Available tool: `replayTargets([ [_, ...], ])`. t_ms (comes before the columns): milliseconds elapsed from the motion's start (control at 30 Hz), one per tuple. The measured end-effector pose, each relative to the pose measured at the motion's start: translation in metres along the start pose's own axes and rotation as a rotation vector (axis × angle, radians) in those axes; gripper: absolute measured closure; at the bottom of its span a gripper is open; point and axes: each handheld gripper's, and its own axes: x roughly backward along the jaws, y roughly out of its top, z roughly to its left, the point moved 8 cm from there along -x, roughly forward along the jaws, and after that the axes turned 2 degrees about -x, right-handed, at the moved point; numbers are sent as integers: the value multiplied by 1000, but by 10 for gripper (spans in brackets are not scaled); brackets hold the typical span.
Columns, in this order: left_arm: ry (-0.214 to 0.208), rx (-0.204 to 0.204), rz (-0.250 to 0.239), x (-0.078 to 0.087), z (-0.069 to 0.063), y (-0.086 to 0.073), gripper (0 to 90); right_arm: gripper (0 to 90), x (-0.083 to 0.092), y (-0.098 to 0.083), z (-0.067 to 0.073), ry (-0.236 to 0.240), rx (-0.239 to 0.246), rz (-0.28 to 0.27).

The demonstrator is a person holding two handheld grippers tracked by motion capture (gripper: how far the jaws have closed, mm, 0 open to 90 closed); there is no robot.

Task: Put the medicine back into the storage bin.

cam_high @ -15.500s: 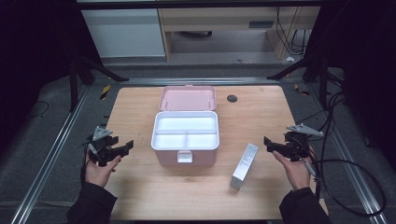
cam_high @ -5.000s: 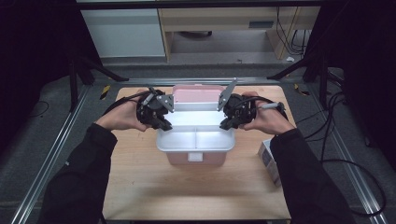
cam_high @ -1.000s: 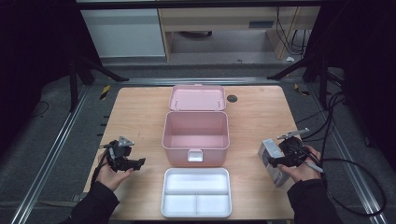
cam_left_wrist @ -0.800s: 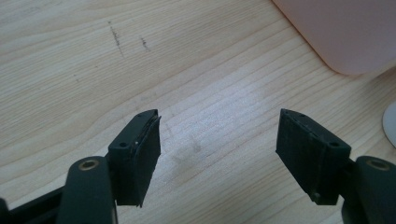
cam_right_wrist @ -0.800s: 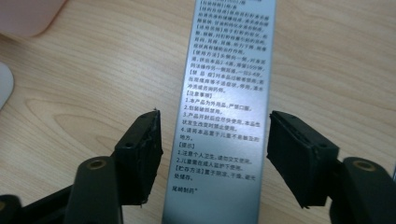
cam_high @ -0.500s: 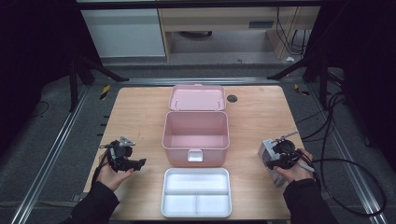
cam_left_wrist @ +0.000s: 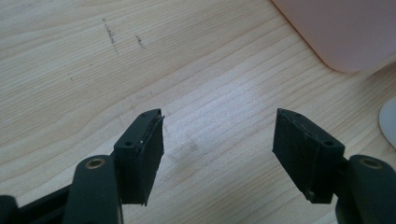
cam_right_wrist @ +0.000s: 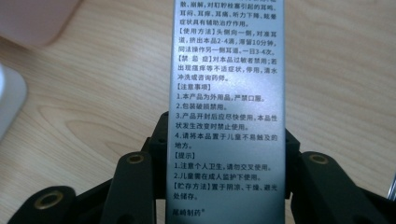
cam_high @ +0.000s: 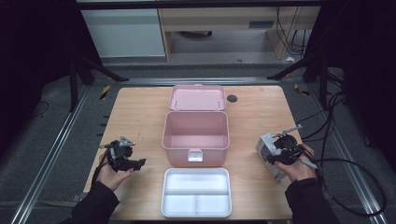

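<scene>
Right gripper view: silver box [cam_right_wrist: 226,93] lies lengthwise away between closing right claw [cam_right_wrist: 226,154], gripped.

Your left claw [cam_high: 135,163] has bare surface [cam_high: 135,121] at 12 and 9 o'clock. At 3 o'clock the pink box [cam_high: 195,135] and white tray [cam_high: 196,192] block you. Your right claw [cam_high: 271,156], at the silver carton [cam_high: 267,148], has open surface at 12.

Silver box [cam_right_wrist: 226,112]: Chinese usage text, headings 使用方法, 注意事项, 贮藏方法.
</scene>
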Motion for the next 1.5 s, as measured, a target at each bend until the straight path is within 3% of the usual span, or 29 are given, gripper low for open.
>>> replayTargets([
  [467, -8, -7, -1, 0, -1, 1, 331, 565, 46, 58, 18, 37, 53, -145],
  [867, -15, -14, 3, -1, -3, 1, 332, 566, 74, 108, 39, 65, 112, -217],
  [1100, -16, -11, 3, -1, -2, 0, 334, 566, 79, 131, 59, 107, 157, -232],
  [1500, -18, -13, 2, -2, -2, 0, 337, 567, 69, 167, 97, 168, 226, -240],
])
